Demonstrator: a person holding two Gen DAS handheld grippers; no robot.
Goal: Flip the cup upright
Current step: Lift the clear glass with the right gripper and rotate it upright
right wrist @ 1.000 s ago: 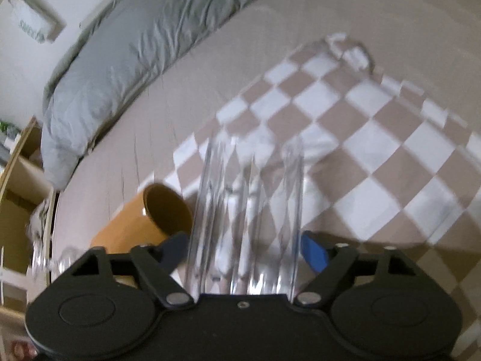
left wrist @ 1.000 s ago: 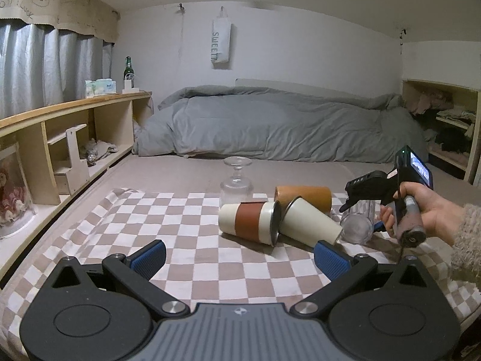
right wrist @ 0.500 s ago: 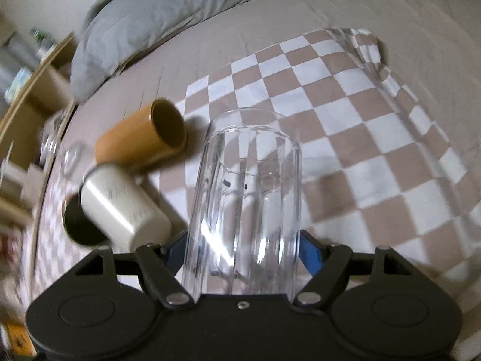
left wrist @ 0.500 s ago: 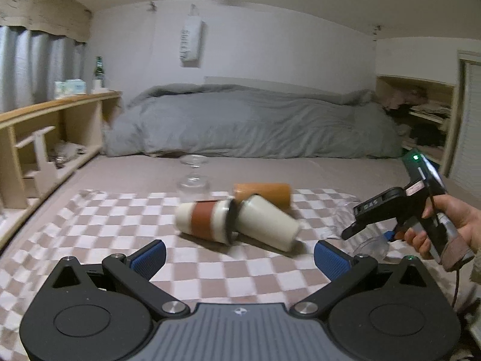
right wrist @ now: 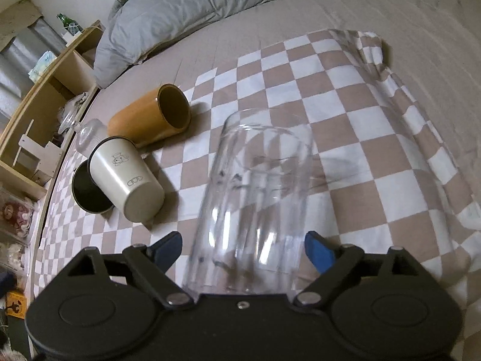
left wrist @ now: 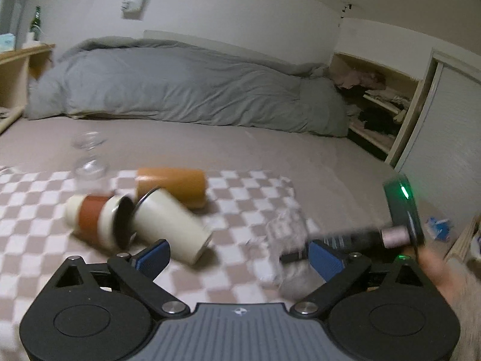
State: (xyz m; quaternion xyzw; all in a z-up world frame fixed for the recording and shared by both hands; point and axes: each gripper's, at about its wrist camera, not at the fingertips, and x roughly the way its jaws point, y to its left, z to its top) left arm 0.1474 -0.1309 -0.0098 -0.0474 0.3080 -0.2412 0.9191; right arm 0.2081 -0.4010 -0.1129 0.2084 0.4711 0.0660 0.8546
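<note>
So the right gripper [right wrist: 242, 248] has the clear glass cup [right wrist: 255, 198] between its jaws. In the right wrist view the blue pads sit just off the glass on both sides with a bit of a gap, so they look spread around it rather than pinching hard. Can't tell for sure if the pads are touching. The cup's base is back toward the gripper and its open mouth points away and up, so my read is it's most of the way through being tipped upright. It sits near the right edge of the checkered cloth [right wrist: 345, 96], which is spread over the bed [right wrist: 405, 9].

The left gripper [left wrist: 239, 255] is empty with jaws wide apart, hanging near the front edge of the cloth. Probably just staying out of the way, since one gripper is enough for this.

Three other cups lie on their sides in a cluster further left on the cloth: an orange cup [right wrist: 150, 118], a cream cup [right wrist: 126, 177] with a little cartoon on it, and a cream-and-brown cup [left wrist: 96, 216] mouth to mouth with it. A small clear glass [left wrist: 88, 156] sits behind them, too blurry to say much.

The left wrist view is smeared where the glass cup is, so I'm trusting the right one. The bed is soft, so I'd guess an upright cup could wobble there.
</note>
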